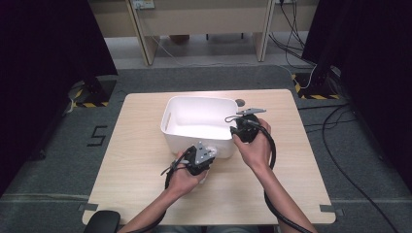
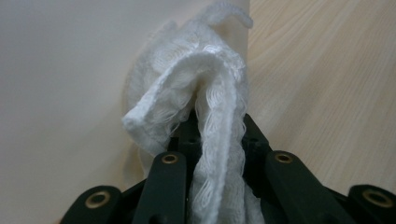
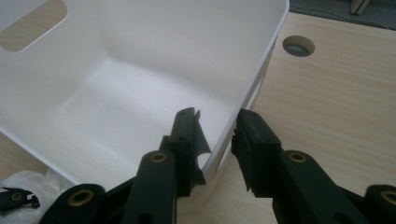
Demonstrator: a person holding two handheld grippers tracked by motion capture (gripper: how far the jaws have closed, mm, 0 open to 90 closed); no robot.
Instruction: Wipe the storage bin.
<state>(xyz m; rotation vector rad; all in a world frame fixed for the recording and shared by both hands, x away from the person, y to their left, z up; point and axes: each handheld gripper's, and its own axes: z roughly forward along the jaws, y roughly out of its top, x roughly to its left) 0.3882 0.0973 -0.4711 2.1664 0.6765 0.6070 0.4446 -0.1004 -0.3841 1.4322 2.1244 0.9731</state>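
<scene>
- Step in hand, as I read it: wiping the outside of the white plastic bin w/ a white knitted cloth, other hand steadying the bin.
- Left gripper: fingers closed tight on the cloth, which bunches up betw. them and presses on the bin's near outer wall, just above the bench.
- Right gripper: fingers straddle the bin's right rim, one inside, one outside. Inner finger looks to touch the wall; outer one sits just off it, so a loose brace rather than a hard pinch, I'd say.
- Bin: sits mid-bench, upright, oval handle cut-out in the left wall. Inside looks empty – bare white floor & walls, nothing in it that I can make out.
- Cloth is outside the bin, at its near front corner area, not in it.
- Next move prob. calls for: keeping cloth pressed flat to the wall while sliding along it, right hand holding the rim firm so the bin doesn't skid or tip.
- Round cable hole in the bench beyond the bin, not in the way.
</scene>
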